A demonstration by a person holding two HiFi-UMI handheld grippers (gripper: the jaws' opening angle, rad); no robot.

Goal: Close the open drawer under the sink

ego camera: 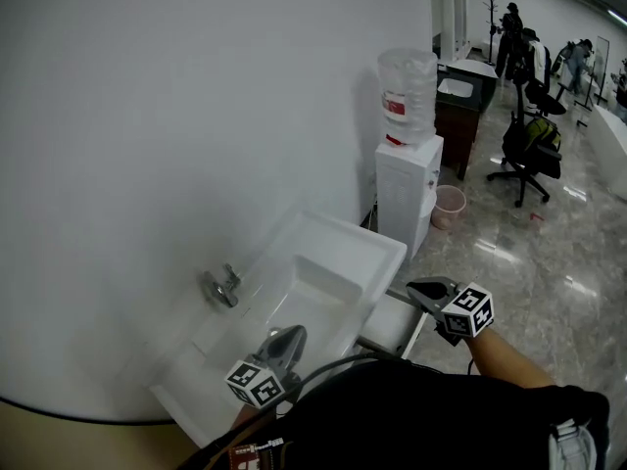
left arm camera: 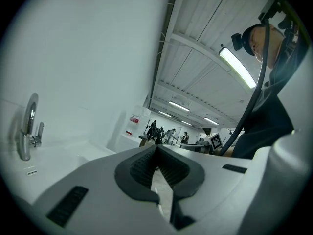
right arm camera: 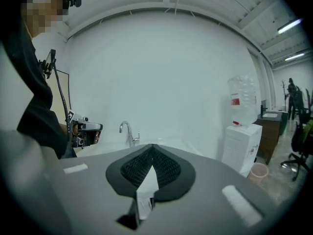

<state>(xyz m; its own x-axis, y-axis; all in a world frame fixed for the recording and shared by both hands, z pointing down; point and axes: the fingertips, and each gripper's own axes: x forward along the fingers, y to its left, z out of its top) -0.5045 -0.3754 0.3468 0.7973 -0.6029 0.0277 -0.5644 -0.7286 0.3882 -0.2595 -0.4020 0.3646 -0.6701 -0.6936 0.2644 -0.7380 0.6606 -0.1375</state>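
Note:
A white sink [ego camera: 343, 246] hangs on the white wall, with a chrome tap [ego camera: 223, 288] at its back. Under its front right corner a white drawer [ego camera: 392, 323] juts out, open. My left gripper [ego camera: 292, 334] hovers over the sink's near end, jaws shut and empty. My right gripper [ego camera: 413, 288] is level, just right of the drawer and above it, shut with nothing between its pads. In the right gripper view the tap [right arm camera: 128, 131] and my left gripper [right arm camera: 86, 130] show beyond the closed jaws. The left gripper view shows the tap [left arm camera: 28, 126] at left.
A white water dispenser [ego camera: 409, 189] with a bottle on top stands against the wall beyond the sink, a pink bin [ego camera: 449, 207] beside it. Farther back are a dark cabinet [ego camera: 458, 106] and an office chair [ego camera: 529, 155]. Glossy floor lies to the right.

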